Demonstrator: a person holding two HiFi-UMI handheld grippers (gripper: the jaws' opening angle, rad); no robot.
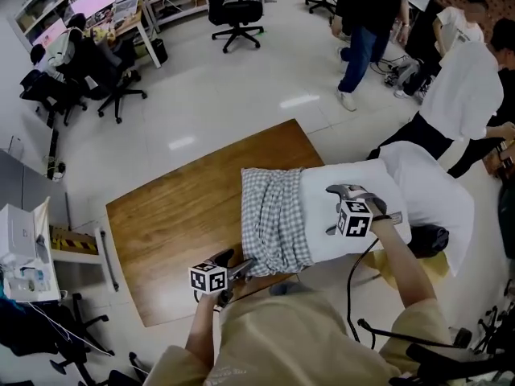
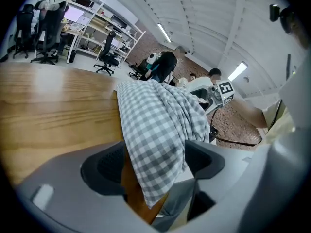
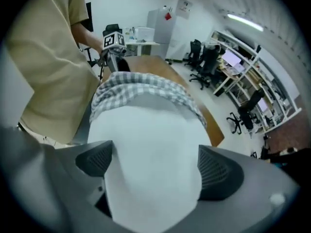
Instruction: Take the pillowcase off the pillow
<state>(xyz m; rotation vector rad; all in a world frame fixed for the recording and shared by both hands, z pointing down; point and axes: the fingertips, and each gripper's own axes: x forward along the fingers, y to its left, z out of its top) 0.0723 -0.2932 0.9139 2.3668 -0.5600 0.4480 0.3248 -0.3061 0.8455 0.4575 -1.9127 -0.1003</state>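
A white pillow lies across the right end of the wooden table and overhangs its edge. A grey checked pillowcase is bunched over the pillow's left part. My left gripper sits at the near corner of the case. In the left gripper view its jaws stand wide, with the puffy checked cloth filling the gap from pad to pad and a thin corner hanging below. My right gripper rests over the bare pillow. Its jaws are spread wide with the white pillow between them.
Several people stand or sit close to the table's far right. Office chairs and desks line the back of the room. A white cart stands left of the table. A black cable hangs from my right gripper.
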